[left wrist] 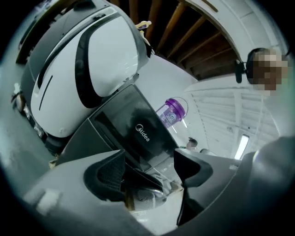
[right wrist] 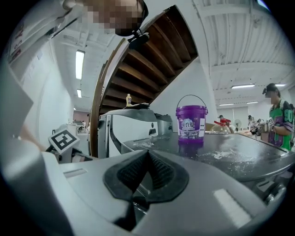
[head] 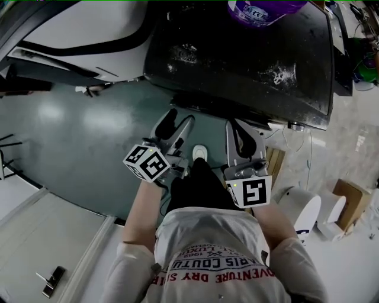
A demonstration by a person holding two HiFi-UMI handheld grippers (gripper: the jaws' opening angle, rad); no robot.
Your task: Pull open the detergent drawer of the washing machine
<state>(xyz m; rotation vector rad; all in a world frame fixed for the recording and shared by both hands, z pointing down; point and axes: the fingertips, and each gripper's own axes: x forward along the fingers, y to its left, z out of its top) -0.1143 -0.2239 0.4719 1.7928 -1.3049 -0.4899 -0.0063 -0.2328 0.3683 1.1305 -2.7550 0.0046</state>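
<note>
So the washing machine (head: 237, 59) is the dark-topped box right in front of the person, with a Midea logo on it. Honestly I can't pick out the detergent drawer in any view, so I can't say whether it's in or out.

There's one purple bucket (head: 263, 9) standing on the far part of the machine's top; two whitish powdery smears (head: 278, 74) are on that same top, nearer the person.

Two grippers are in play, both held close to the machine's near edge; neither looks to be touching it. The left gripper (head: 176, 121) has its jaws spread wide with nothing between them; you just see the machine and the bucket through the gap. The right gripper (head: 238, 127) has its jaws pressed together at the tips, pinching nothing. Each one carries a single marker cube (head: 148, 163), so two cubes total.

To the machine's left there's one white appliance (head: 77, 29) with a dark curved stripe, right beside it. Off past the machine's right side, the right gripper view shows one person in a green top (right wrist: 277, 117), well back from it.
</note>
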